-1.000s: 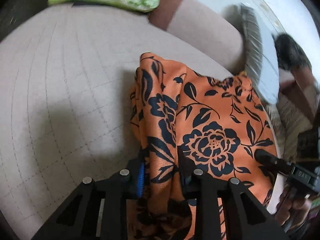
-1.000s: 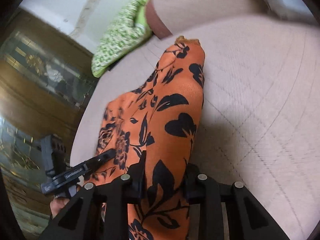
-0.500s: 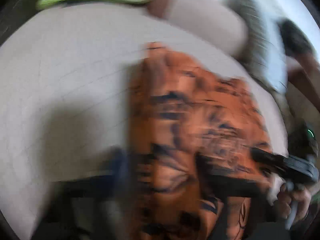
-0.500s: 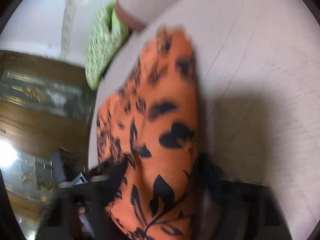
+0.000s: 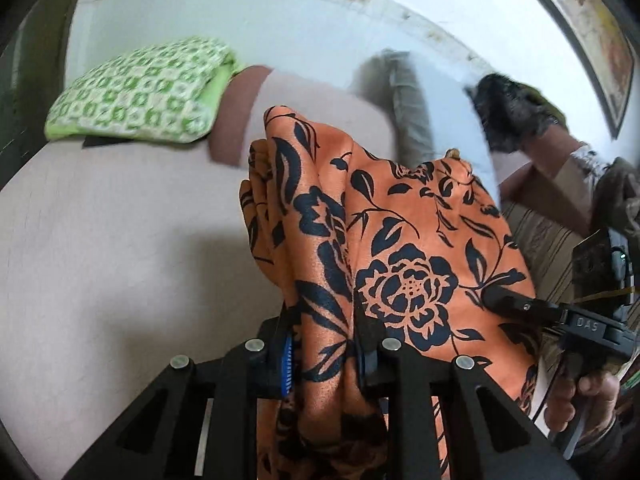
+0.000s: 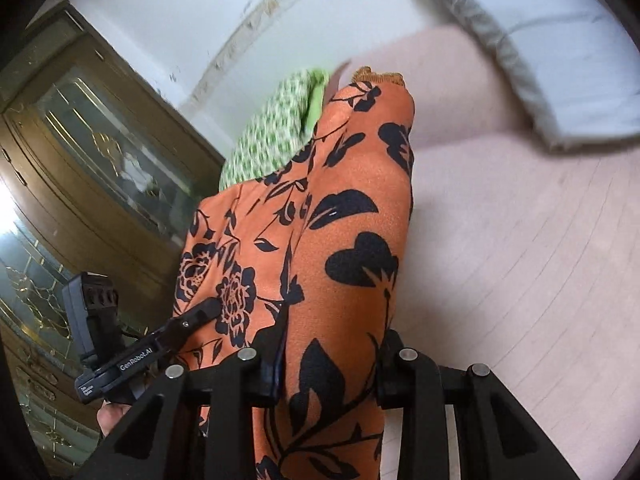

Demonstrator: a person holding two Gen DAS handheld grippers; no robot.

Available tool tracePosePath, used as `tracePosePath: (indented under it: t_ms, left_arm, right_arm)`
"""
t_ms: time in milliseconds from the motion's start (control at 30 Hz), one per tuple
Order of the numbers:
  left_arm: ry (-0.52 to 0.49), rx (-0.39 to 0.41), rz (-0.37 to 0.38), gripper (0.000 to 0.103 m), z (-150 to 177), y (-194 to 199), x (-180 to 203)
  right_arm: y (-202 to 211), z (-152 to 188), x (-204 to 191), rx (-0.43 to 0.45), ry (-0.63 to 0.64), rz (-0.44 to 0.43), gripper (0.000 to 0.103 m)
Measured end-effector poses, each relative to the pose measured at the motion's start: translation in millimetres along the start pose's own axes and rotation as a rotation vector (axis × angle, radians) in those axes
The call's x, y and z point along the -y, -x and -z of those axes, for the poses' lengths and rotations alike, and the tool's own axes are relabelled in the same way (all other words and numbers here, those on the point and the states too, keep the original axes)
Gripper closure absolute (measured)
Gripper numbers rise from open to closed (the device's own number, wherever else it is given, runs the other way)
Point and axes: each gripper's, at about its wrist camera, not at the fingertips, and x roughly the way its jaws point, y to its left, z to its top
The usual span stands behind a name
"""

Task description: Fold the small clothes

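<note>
Room: pale wall (image 5: 280, 12) with a patterned border strip; dark wood cabinet (image 6: 100, 168) with leaded glass doors on the left of the right wrist view; framed picture (image 5: 600, 40) high on the right of the left wrist view.

Surface: bed (image 5: 100, 260), covered in a pale pink quilted sheet, broad and soft. Green-and-white patterned pillow (image 5: 144, 96) at its far end; a grey-edged cushion (image 6: 560, 52) to the right.

Garment: orange cloth (image 5: 400, 248) printed with black flowers, held up above the bed, draping between both tools. Judged light, limp and rather slick, likely to slide and bunch; best held by pinching edges or corners.

Left gripper (image 5: 324, 356): fingers clamped on a gathered bunch of the cloth.

Right gripper (image 6: 328, 364): fingers closing on a wide fold, the cloth between them and pressed by the pads.
</note>
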Motion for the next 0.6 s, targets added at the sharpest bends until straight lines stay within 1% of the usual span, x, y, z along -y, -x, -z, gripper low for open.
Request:
tracePosePath:
  t_ms: [67,100,133,200,333,400,467,600]
  left_arm:
    - [-0.012,-0.01,-0.001,0.079,-1,-8,6]
    - [-0.018,-0.018,-0.003,0.079,-1,-8,1]
    - [-0.022,-0.027,-0.006,0.079,4,-13,5]
    - [-0.016,-0.06,-0.008,0.079,7,-36,1]
    - [-0.018,-0.121,-0.032,0.079,17,-69,1]
    - [-0.011,-0.145,-0.039,0.079,26,-81,1]
    - [-0.001,-0.164,-0.037,0.079,33,-89,-1]
    - [-0.004,-0.172,-0.025,0.079,36,-95,3]
  right_arm:
    - [4,-6,13,0.002,-0.01,0.006,0.07]
    - [4,-6,22,-0.002,-0.015,0.011,0.07]
    - [3,-5,29,-0.008,-0.024,0.018,0.07]
    - [-1,4,45,-0.026,-0.048,0.028,0.07]
    - [-21,16,81,-0.064,-0.094,0.05,0.07]
    - [-39,19,92,-0.082,-0.106,0.061,0.07]
    - [-48,20,100,-0.09,-0.114,0.068,0.07]
    - [-41,24,111,-0.09,-0.109,0.07,0.07]
